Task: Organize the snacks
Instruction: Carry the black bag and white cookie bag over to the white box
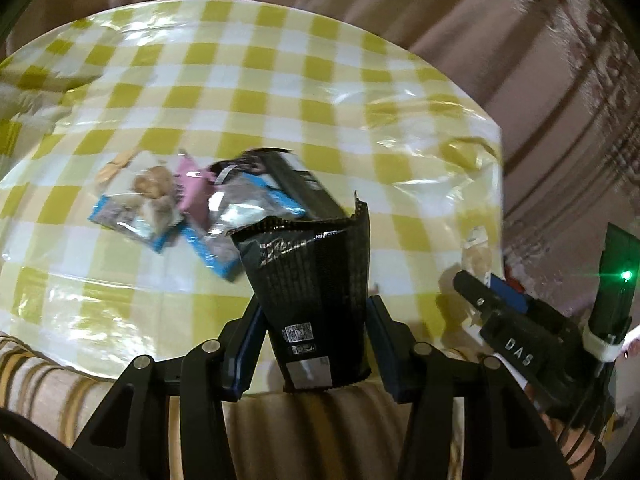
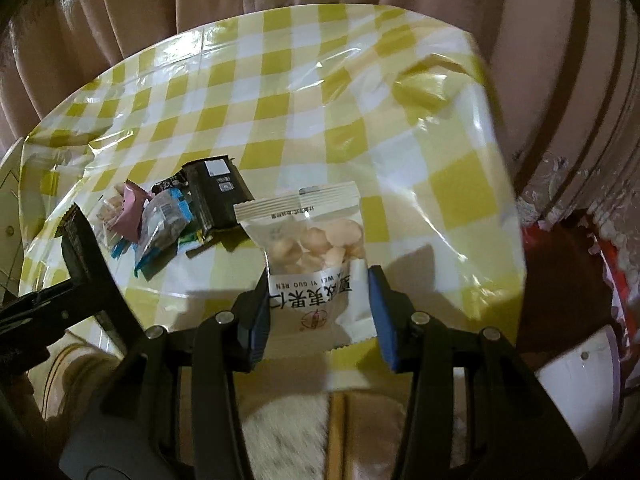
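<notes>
In the left wrist view, my left gripper (image 1: 316, 308) is shut on a black snack packet (image 1: 308, 280), which stands upright above the table's near edge. Past it, a pile of snack packets (image 1: 188, 204) lies on the checked tablecloth: blue, pink, clear and black ones. My right gripper (image 1: 480, 304) shows at the right edge of that view. In the right wrist view, my right gripper (image 2: 320, 284) is shut on a white packet of pale nuts (image 2: 316, 248), held off the table. The same pile of snack packets (image 2: 172, 212) lies to its left, with the left gripper's fingers (image 2: 92, 276) in front of it.
The round table (image 2: 360, 120) wears a glossy yellow-and-white checked cloth. Curtains (image 2: 120, 20) hang behind it. Striped fabric (image 1: 48, 392) lies under the near edge. A red item (image 2: 616, 280) and a white object (image 2: 576, 380) sit low on the right.
</notes>
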{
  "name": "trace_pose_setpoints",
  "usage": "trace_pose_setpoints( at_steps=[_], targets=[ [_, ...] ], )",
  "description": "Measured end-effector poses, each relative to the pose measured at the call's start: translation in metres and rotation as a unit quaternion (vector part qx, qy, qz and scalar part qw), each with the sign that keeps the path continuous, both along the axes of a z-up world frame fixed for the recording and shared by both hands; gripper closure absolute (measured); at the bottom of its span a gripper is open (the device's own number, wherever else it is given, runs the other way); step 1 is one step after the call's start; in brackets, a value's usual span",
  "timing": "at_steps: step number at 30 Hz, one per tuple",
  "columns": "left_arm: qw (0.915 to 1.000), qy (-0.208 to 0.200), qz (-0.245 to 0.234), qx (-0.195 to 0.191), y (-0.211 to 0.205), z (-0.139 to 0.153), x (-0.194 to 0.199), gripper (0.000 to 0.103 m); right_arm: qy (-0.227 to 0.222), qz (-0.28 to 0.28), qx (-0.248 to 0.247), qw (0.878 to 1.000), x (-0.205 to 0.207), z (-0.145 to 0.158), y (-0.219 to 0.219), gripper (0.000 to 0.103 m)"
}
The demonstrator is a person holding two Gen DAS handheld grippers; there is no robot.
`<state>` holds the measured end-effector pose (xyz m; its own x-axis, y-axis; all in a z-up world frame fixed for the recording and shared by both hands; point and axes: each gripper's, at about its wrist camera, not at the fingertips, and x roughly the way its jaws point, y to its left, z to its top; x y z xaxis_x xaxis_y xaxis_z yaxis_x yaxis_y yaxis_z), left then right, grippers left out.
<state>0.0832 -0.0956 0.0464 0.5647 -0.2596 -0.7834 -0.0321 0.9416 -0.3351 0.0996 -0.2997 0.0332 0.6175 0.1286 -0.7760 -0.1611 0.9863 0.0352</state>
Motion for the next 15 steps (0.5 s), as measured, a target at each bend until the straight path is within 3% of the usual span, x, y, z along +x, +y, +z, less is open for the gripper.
trace_pose_setpoints(
  at_steps=[15],
  targets=[
    [0.9929, -0.019, -0.117, -0.002, -0.113, 0.019, -0.022, 0.053, 0.01, -0.073, 0.008, 0.997, -0.059, 0.0, -0.092, 0.055]
  ],
)
